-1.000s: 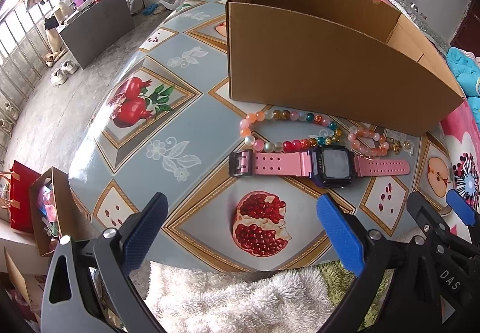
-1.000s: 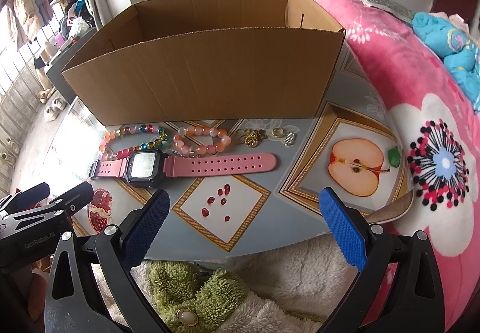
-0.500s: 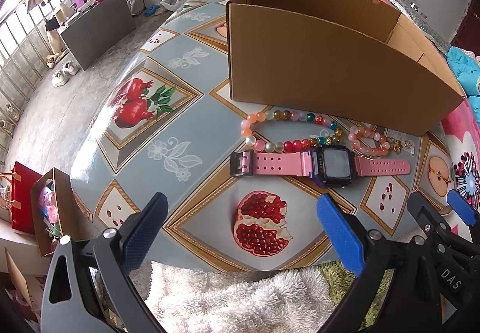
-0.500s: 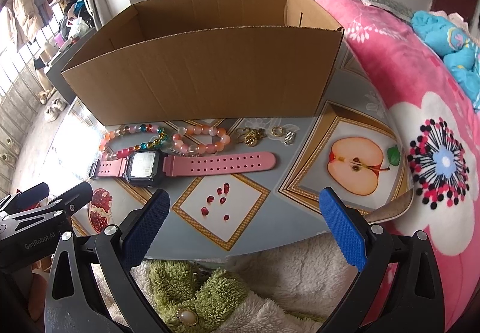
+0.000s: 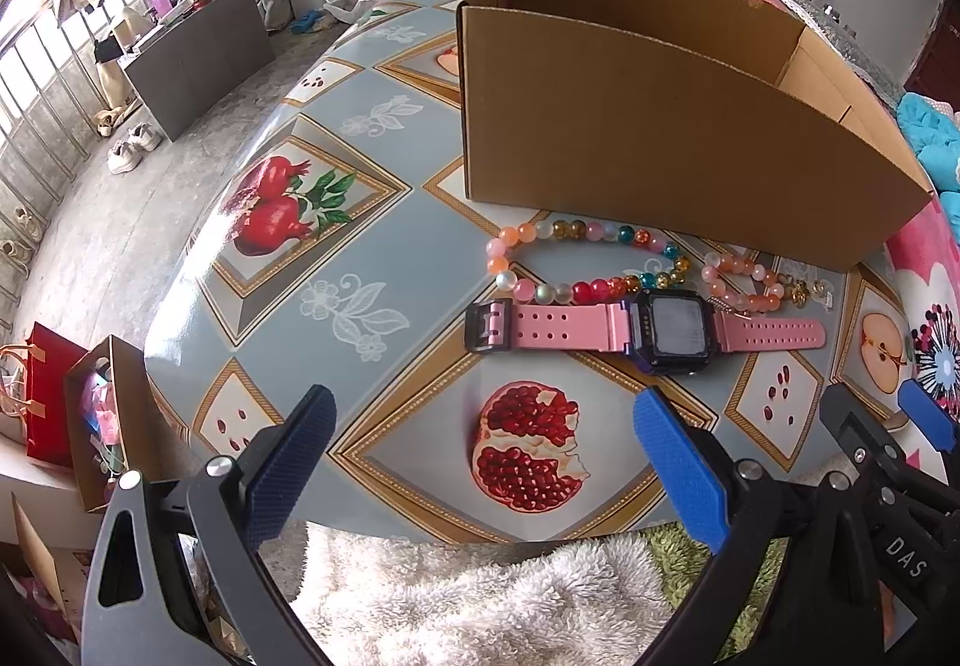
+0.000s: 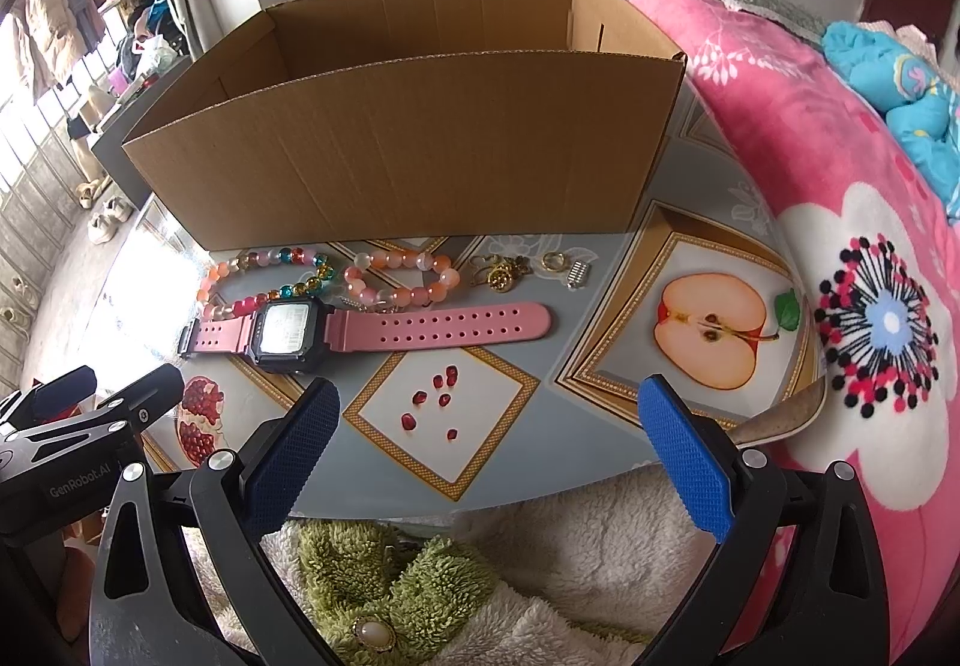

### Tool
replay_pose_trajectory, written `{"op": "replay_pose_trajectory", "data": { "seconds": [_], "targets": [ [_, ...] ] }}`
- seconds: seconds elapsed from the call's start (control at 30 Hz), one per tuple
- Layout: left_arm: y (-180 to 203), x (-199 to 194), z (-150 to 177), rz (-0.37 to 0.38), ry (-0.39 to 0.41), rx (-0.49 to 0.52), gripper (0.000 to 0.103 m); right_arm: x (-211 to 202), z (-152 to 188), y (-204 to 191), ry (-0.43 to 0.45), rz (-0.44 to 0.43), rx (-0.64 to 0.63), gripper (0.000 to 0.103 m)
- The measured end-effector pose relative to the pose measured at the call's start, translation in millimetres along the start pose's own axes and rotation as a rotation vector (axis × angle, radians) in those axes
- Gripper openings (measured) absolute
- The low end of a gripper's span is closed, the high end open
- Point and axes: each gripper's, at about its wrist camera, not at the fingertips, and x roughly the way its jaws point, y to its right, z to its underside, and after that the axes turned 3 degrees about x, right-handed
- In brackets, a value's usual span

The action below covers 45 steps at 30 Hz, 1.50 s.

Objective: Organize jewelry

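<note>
A pink-strapped digital watch lies flat on the fruit-patterned table, in front of an open cardboard box. Behind it lie a multicoloured bead bracelet and an orange-pink bead bracelet. Small gold pieces, a ring and a silver clip rest to their right. My left gripper is open near the table's front edge, empty. My right gripper is also open and empty, short of the watch.
A pink floral blanket borders the table on the right. A white and green fluffy garment lies below the front edge. On the floor at left stand a red bag and a small carton, with shoes further off.
</note>
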Motion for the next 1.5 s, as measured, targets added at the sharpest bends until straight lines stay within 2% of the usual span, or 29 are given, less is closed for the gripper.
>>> {"op": "replay_pose_trajectory", "data": {
  "seconds": [1.0,1.3,1.5],
  "targets": [
    [-3,-3,1,-0.004,-0.004,-0.005,0.098,0,-1,0,0.000,0.003,-0.002,0.096],
    [-10,23,-1,0.025,-0.070,-0.013,0.098,6,2,0,-0.024,0.015,0.013,0.096],
    [-15,48,-2,0.037,-0.125,-0.011,0.098,29,0,1,-0.095,0.022,0.007,0.096]
  ]
}}
